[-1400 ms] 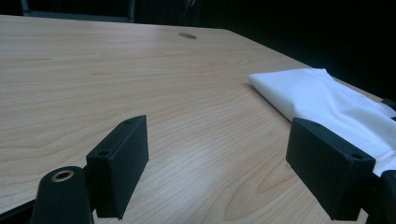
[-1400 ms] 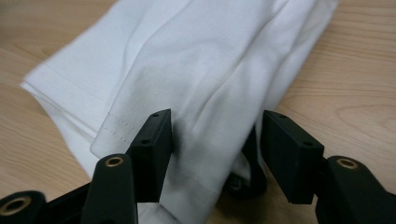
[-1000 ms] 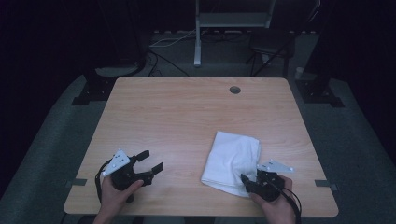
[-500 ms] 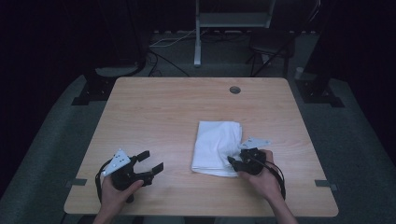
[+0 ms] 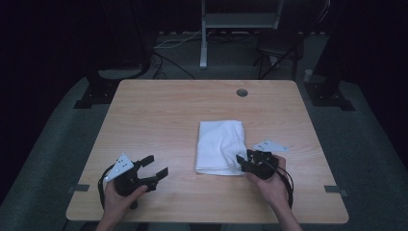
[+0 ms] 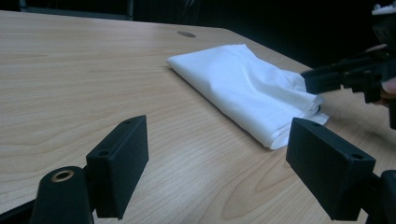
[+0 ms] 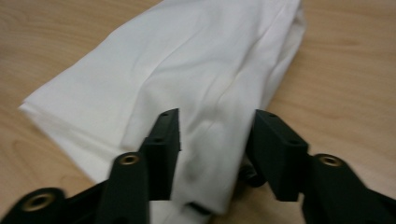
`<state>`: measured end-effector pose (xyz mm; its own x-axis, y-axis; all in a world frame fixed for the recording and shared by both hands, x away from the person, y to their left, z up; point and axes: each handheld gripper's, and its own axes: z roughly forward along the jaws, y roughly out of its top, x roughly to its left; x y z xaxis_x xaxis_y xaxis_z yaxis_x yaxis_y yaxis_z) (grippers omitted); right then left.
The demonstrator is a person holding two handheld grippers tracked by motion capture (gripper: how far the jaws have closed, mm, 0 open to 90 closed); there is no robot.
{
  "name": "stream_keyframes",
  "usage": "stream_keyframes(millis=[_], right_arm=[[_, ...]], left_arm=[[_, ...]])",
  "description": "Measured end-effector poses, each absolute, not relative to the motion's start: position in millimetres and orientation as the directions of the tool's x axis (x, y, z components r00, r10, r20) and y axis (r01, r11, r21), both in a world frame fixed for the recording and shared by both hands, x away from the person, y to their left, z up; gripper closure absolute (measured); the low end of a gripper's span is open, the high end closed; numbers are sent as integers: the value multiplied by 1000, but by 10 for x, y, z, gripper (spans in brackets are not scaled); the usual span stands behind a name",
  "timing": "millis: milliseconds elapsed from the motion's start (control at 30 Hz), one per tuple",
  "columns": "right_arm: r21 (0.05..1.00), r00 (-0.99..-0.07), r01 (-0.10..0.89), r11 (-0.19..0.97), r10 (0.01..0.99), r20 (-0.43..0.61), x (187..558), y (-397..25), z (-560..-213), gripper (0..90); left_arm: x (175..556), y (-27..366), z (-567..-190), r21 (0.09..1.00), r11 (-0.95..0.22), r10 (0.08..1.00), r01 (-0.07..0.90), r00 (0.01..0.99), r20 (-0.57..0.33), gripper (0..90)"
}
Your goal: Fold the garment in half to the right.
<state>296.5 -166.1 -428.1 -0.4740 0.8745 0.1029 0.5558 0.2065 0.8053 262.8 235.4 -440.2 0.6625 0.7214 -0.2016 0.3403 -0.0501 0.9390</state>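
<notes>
right tongs (image 5: pixel 243 162) spread apart with jaws straddling near right corner of folded white cloth (image 5: pixel 220 146) lying right of centre on tabletop (image 5: pixel 163 120), left tongs (image 5: pixel 153 172) released, well apart

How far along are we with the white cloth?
The white cloth already lies folded into a rectangle on the table. In hand: the right gripper has its jaws open around the cloth's near right corner, not clamped. The left gripper waits open, apart from it. Any further fold remains.
</notes>
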Motion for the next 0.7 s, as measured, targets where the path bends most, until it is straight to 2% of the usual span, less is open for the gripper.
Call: stream_keyframes(millis=[167,233,400,700], right_arm=[[789,-457,578,209,883,102,3021,-1630,-4386,764],[785,-454,582,211,885,99,3048,-1635,-4384,805],[793,-428,584,171,895,122,3035,-1716,-4299,837],[777,-397,614,141,906,150,3014,-1792,-4364,829]], left_arm=[[2627,2352,-4402,939,-51,724,339,661,-199,207],[2629,2351,-4401,938,-50,723,343,661,-203,207],[2632,2356,-4402,937,-44,723,345,658,-209,207],[2628,2359,-4401,938,-48,725,344,658,-204,207]])
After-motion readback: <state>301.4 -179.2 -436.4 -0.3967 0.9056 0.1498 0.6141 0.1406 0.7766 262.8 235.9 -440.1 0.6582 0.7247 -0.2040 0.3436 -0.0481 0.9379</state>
